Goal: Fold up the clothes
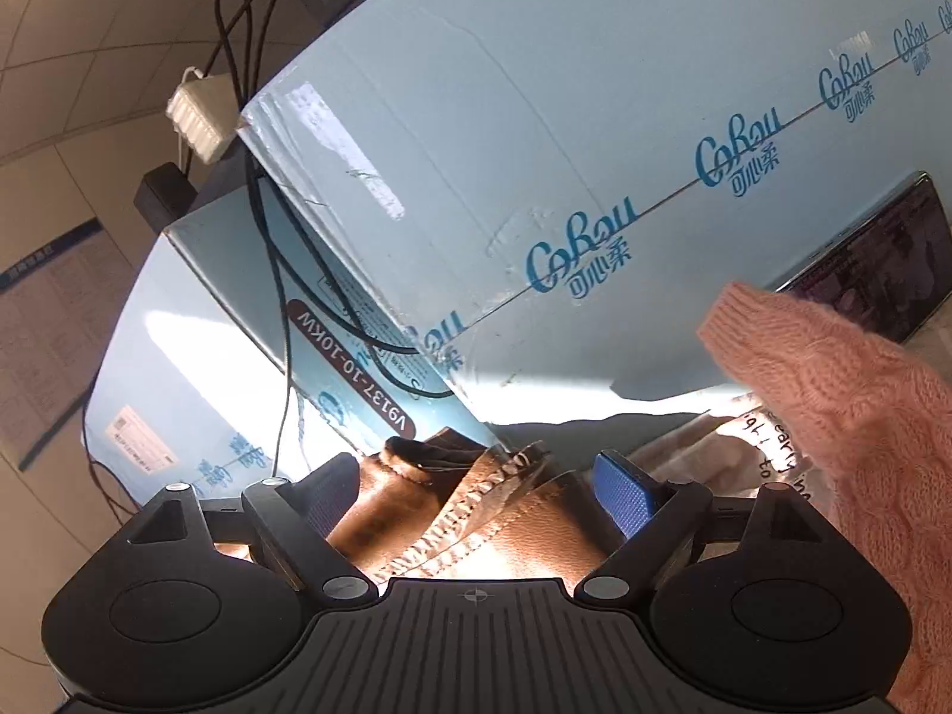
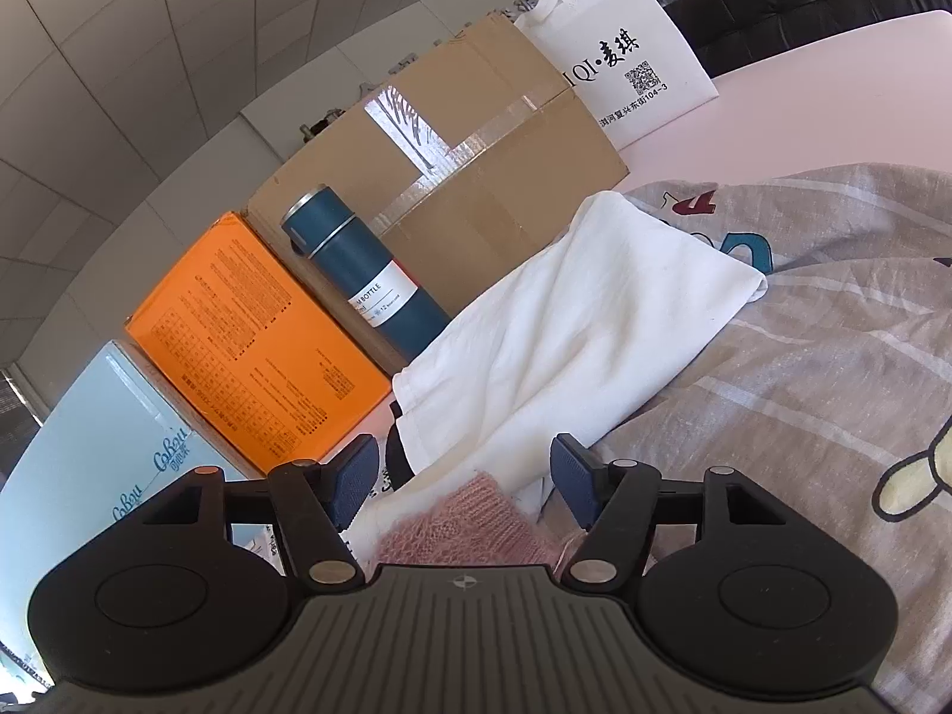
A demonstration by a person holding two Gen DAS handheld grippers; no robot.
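Nearest the left gripper (image 1: 479,491), brown cloth (image 1: 470,526) lies between spread jaws, unclamped; the right gripper (image 2: 467,476) gapes over pink knit (image 2: 464,526) beside a white garment (image 2: 571,345). A printed sheet (image 2: 803,392) covers the pink table (image 2: 833,95). Pale-blue boxes (image 1: 535,149), a cardboard box (image 2: 476,178), orange box (image 2: 250,345) and blue bottle (image 2: 363,273) stand behind.

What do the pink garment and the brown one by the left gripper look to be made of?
Pink garment: chunky wool-like knit, fuzzy and matte, with visible cable ribs. Brown garment: smooth, slightly shiny fabric, possibly faux leather or satin; light stitching runs along its seams. Exact fibres can't be told.
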